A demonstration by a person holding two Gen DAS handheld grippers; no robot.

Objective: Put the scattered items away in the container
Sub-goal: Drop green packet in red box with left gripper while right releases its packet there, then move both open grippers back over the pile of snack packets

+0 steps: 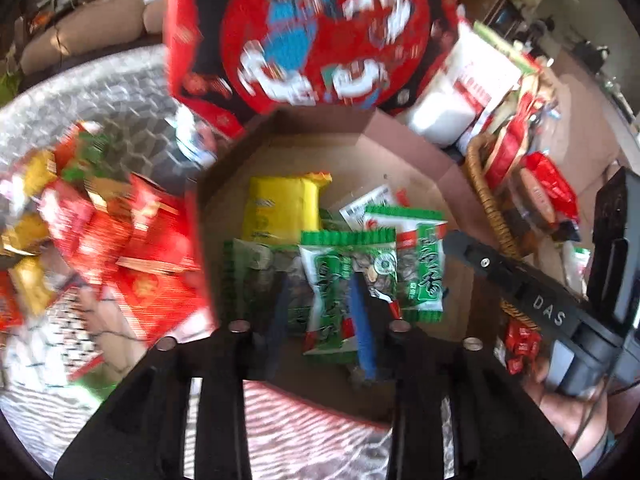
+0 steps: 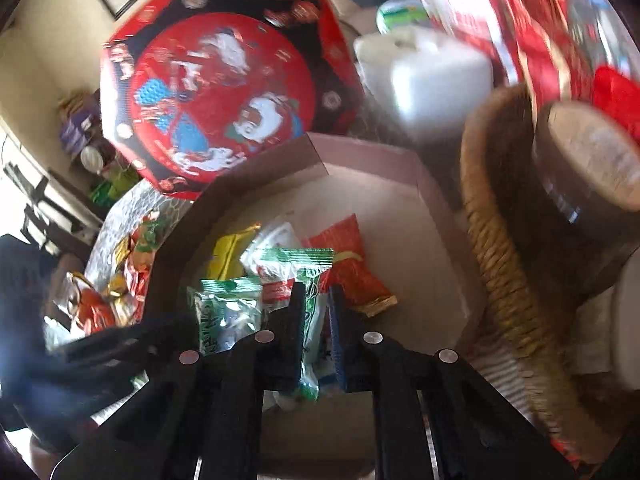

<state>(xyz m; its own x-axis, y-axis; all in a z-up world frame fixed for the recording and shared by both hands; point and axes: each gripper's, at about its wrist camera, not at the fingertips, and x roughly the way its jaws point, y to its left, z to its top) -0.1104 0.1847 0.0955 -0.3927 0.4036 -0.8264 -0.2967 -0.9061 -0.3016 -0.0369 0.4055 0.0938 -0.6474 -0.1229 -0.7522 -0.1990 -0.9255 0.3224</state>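
Cardboard box [image 1: 404,152] already holds several green packets [image 1: 424,264] and a yellow one [image 1: 280,208]. Left gripper [image 1: 320,320] looks spread, seemingly empty; right gripper [image 2: 316,320] pinches a packet [image 2: 312,344] above it. Red sweets [image 1: 132,240] remain outside.

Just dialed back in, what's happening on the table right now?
A person is sorting snack packets into the open octagonal cardboard box. Both grippers are over it. The right gripper has its jaws closed on a green-and-white packet above the box. The left gripper hovers over the green seed packets already inside, jaws apart, gripping nothing. A yellow packet is also in. Red and gold wrapped snacks wait on the table outside.
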